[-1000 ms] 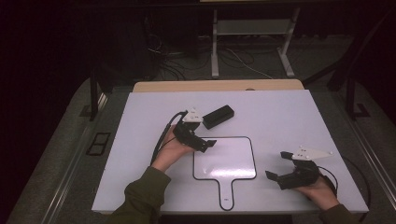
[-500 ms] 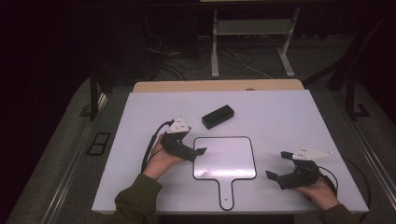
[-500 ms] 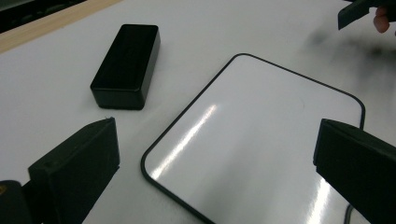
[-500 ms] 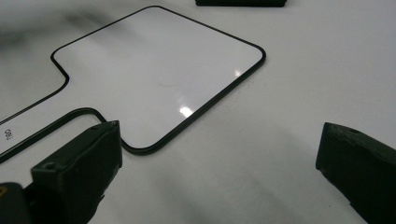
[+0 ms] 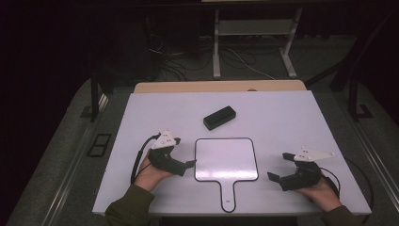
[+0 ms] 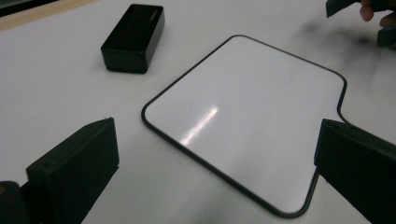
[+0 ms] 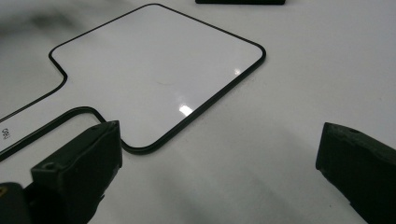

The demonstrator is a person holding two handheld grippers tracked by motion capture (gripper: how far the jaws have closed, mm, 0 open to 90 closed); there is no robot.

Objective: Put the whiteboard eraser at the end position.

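A white paddle-shaped board (image 5: 226, 159) with a thin black rim lies flat near the table's front edge, handle toward the person. A small black box (image 5: 219, 117) sits behind it. My left gripper (image 5: 184, 151) rests just left of the board, open, with nothing between its jaws. My right gripper (image 5: 279, 167) is low to the board's right, also open and empty. In the left gripper view the left gripper (image 6: 217, 135) frames the board (image 6: 252, 107) and the box (image 6: 133, 37). In the right gripper view the right gripper (image 7: 222, 140) faces the board's corner (image 7: 159, 70).
The white tabletop (image 5: 291, 122) stretches wide behind and beside the board. A wooden strip (image 5: 216, 86) runs along its far edge. A cable (image 5: 139, 157) loops from the left gripper. The right gripper's jaws (image 6: 355, 9) show far off in the left gripper view.
My left gripper has drawn back from beside the black box toward the person, ending left of the board. The box, the board and the right gripper have stayed put.
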